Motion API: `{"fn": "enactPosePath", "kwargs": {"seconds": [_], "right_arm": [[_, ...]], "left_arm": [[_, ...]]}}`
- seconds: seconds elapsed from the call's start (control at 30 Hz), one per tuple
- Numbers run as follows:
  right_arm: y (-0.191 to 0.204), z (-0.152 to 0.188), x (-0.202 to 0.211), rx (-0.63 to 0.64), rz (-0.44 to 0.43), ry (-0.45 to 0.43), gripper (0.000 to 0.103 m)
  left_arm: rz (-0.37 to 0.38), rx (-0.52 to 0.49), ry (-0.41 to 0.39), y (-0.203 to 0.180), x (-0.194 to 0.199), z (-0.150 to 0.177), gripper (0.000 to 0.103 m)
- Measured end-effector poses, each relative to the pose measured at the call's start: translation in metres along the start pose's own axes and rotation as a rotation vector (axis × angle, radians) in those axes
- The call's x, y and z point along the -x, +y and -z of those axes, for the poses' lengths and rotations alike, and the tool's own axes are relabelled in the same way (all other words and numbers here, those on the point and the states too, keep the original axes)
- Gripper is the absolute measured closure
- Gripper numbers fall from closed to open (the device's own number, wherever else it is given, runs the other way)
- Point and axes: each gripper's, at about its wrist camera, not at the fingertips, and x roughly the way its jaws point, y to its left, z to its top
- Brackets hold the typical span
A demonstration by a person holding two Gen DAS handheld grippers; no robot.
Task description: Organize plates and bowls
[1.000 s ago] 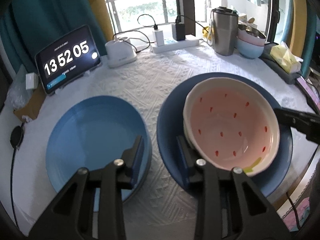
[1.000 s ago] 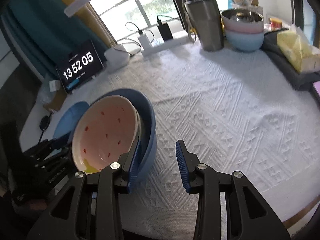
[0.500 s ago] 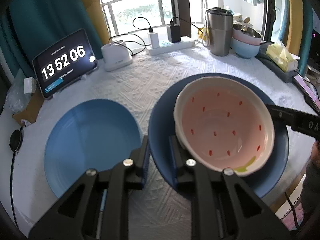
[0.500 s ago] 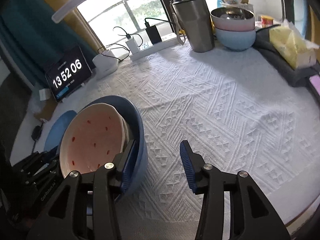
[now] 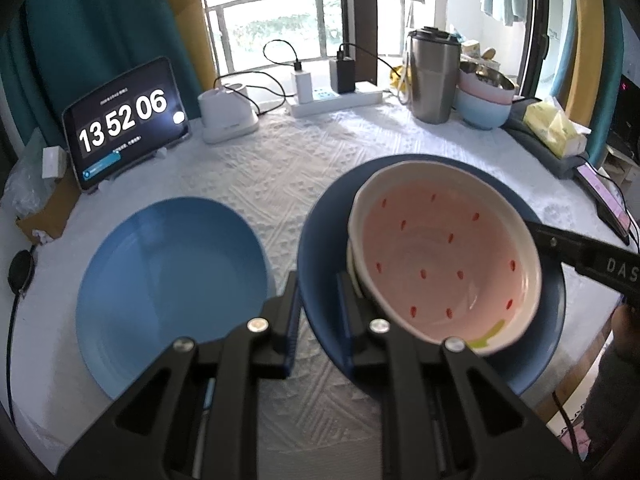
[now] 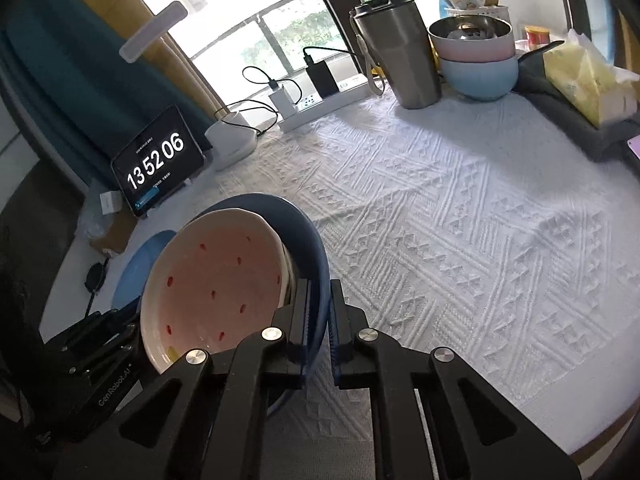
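Observation:
A dark blue plate (image 5: 328,240) carries a pink bowl with red seed marks (image 5: 444,256), nested on a white dish. My left gripper (image 5: 318,312) is shut on the plate's left rim. My right gripper (image 6: 319,312) is shut on the same plate's (image 6: 308,232) right rim, and the pink bowl (image 6: 216,280) sits just left of it. The plate is tilted and held off the cloth. A light blue plate (image 5: 168,280) lies flat on the table to the left; it also shows in the right wrist view (image 6: 136,268).
At the back stand a tablet clock (image 5: 124,120), a white charger (image 5: 228,116), a power strip (image 5: 336,100), a steel tumbler (image 5: 432,76) and stacked pink and blue bowls (image 5: 484,96). A tissue pack (image 5: 556,128) and a phone (image 5: 604,200) lie at the right edge.
Both grippers have closed onto the dark blue plate's opposite rims. The plate with the bowl has risen and tilted off the cloth.

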Motion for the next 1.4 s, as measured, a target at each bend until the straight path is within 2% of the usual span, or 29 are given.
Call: {"fn": "enactPosePath", "kwargs": {"seconds": [0.53, 0.83, 1.4], "right_arm": [[-0.002, 0.001, 0.012, -0.005, 0.054, -0.001, 0.094], [0.002, -0.002, 0.021, -0.011, 0.068, -0.019, 0.094], [0.044, -0.011, 0.028, 0.023, 0.059, -0.057, 0.094]], "left_arm": [[0.081, 0.018, 0.014, -0.001, 0.002, 0.000, 0.088], [0.126, 0.029, -0.012, 0.005, 0.012, -0.002, 0.088], [0.136, 0.066, -0.077, 0.046, 0.038, -0.012, 0.088]]}}
